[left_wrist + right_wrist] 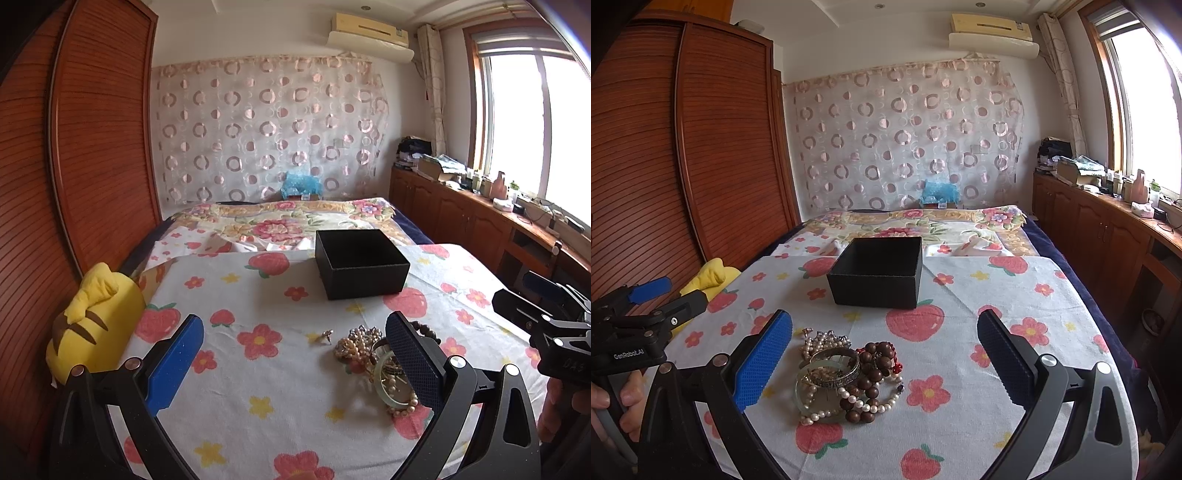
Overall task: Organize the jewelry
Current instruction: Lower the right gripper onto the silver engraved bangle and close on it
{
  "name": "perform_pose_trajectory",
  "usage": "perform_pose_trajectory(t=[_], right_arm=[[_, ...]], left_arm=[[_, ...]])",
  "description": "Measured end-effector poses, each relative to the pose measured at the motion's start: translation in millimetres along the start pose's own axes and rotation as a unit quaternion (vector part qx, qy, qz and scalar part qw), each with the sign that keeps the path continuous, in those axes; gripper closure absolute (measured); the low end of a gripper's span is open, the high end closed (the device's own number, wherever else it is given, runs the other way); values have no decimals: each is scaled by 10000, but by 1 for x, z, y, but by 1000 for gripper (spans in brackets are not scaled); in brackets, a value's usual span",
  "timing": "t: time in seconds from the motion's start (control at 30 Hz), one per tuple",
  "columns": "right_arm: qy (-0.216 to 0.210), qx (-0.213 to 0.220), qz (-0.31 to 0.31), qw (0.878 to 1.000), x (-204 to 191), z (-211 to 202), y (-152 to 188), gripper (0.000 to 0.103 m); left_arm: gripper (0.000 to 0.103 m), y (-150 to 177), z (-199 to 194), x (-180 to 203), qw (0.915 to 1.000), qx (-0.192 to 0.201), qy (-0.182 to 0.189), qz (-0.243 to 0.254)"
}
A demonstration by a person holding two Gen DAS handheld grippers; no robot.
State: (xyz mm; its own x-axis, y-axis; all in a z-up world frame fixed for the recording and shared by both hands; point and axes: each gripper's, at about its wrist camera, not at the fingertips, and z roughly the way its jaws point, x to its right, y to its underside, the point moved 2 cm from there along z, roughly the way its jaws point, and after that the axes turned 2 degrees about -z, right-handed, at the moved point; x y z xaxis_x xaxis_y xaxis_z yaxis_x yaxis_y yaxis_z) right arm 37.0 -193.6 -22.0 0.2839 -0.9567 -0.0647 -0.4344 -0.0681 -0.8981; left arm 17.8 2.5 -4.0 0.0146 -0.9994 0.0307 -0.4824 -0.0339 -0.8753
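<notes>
Right wrist view shows the jewelry heap (846, 376) lying on the flowered cloth (960, 332) just ahead of the right gripper (884, 365), whose fingers stand wide apart with nothing between them. The heap is a tangle: a pearl strand (866, 406), dark wooden beads (873, 373), a metal bangle (836, 365) and a pale green bangle (802, 391) overlap one another. Beyond it, near the middle of the cloth, sits the open black box (877, 271), apparently empty (only part of its inside shows).

From the left wrist view, the left gripper (293, 363) is likewise spread open and holding nothing, with the same heap partly hidden behind its right-hand finger; a small earring or stud (325, 336) lies apart, just left of the heap.

My main worry is the tangle. Pinching one strand would likely drag its neighbours along, so pieces could drop off on the way to the box. The smooth bangles may also slip from the fingers, and the soft cloth could bunch under a low grasp. The small stud is easy to miss altogether.
</notes>
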Motion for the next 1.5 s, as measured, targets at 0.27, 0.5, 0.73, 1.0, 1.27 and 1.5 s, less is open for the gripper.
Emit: perform_pose_trajectory(t=[0.27,0.5,0.73,1.0,1.27,1.5], right_arm=[[-214,-126,-102,9996,-1,11,8,2],[-609,-511,-455,9958,-6,28,14,14],[-1039,-1073,-836,9852,-19,54,24,30],[-1437,-1546,-1208,9700,-35,84,31,36],[-1661,-1975,-1534,9539,-43,105,36,36],[-1680,-2146,-1665,9476,-45,119,37,36]], left_arm=[[8,16,16,-3,9998,-200,-13,-1],[8,27,31,-11,9989,-458,4,54],[8,40,43,-16,9974,-715,88,91],[8,50,54,-18,9950,-967,195,135],[8,58,64,-16,9922,-1187,333,195],[8,59,66,-14,9915,-1236,364,201]])
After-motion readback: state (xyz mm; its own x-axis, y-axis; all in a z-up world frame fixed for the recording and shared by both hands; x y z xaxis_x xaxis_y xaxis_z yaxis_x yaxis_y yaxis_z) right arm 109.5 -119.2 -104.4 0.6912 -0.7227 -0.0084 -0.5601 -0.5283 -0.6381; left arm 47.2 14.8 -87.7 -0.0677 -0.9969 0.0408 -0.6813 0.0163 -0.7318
